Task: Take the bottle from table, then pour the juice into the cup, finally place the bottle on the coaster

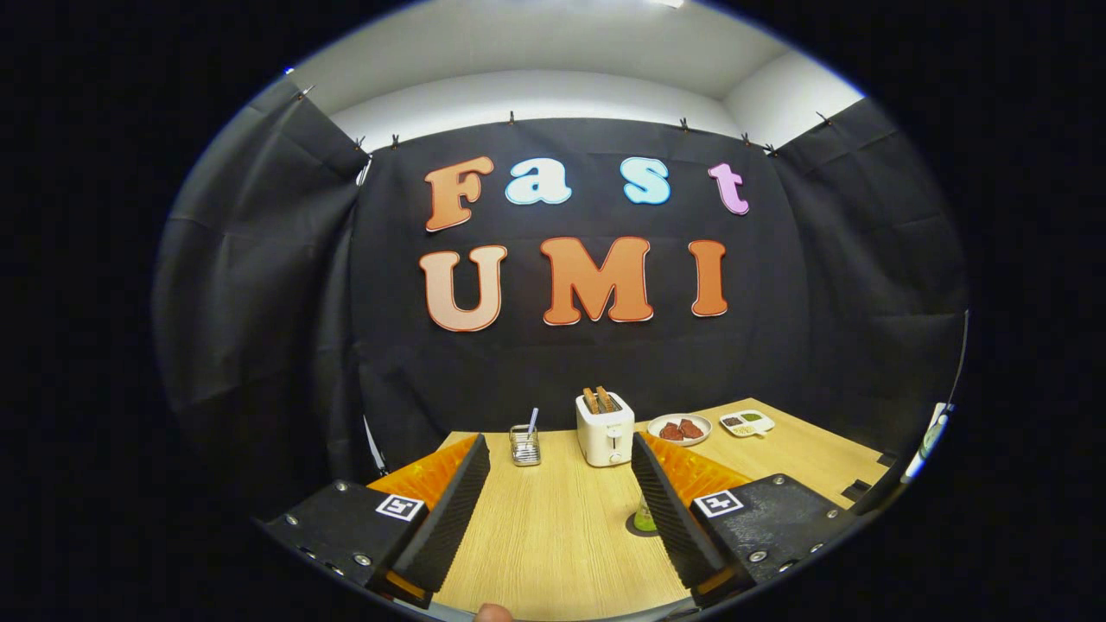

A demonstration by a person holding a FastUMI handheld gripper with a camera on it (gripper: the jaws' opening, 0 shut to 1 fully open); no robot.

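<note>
1. The tongs (553,510) stand wide apart with nothing between them; bare wooden worktop (553,536) shows in the gap.

2. A green thing on a dark round patch (644,518) peeks out from behind the inner edge of the right finger, close in and just right of the gap. By its colour it may be the juice bottle standing on the coaster, or a cup of juice; the finger hides too much of it to say which.

3. If it is the bottle on the coaster, it already lies as the task's last step wants; if not, the scene would equally fit a moment with the bottle out of sight and yet to be fetched. The view does not settle between these.

4. The relation that matters: the green thing lies low and to the right of the tongs' midline, nearer the right finger than the left, almost level with the finger's middle and not ahead of its tip. What shows of it seems upright. Any approach to it would have to bring the open gap rightward to centre on it.

5. Well beyond the fingers, at the far end of the worktop, stand a small glass with a straw (524,444), a white toaster (604,429) with two slices in it, a plate of reddish food (679,428) and a small divided dish (746,422).

6. A fingertip (493,613) shows at the near edge, below the gap.
</note>
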